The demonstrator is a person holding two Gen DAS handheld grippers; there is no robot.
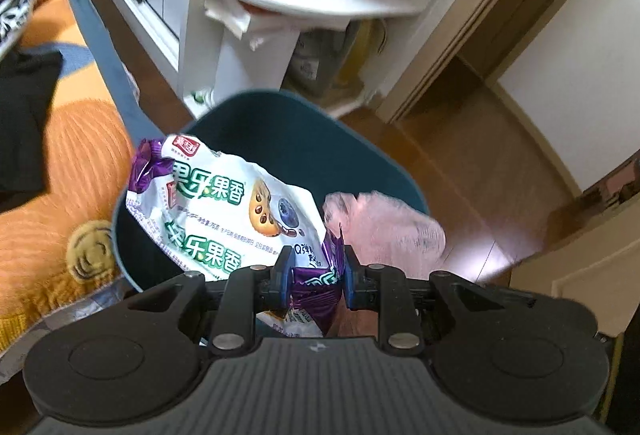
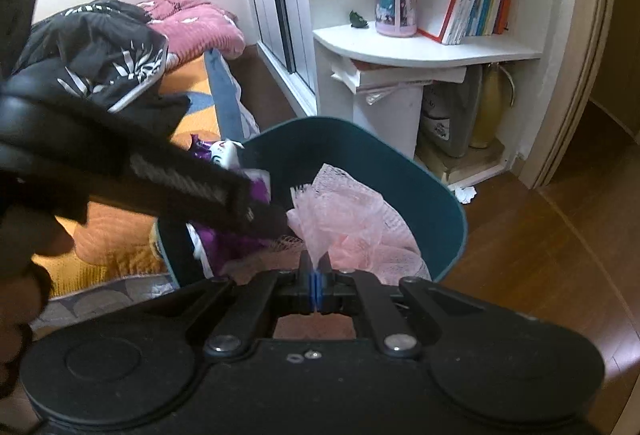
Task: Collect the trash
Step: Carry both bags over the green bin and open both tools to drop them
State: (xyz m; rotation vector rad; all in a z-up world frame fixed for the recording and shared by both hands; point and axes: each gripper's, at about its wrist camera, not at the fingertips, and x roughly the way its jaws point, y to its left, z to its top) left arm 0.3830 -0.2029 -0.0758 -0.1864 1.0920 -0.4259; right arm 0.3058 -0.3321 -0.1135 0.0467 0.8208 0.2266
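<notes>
Snack wrapper (image 1: 224,207) slanting up-left, over teal bin (image 1: 360,155)

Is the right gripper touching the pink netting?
Touching. The right wrist view shows the right gripper shut, its blue pads pinching a tuft of the pink netting over the bin.

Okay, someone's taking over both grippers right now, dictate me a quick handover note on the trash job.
Left gripper: shut on the snack wrapper, held over the teal bin.
Right gripper: shut on the pink mesh, also above the bin's opening.
Done: both pieces picked up and brought to the bin.
Left: release both; a crumpled white scrap lies on the floor by the shelf.
</notes>
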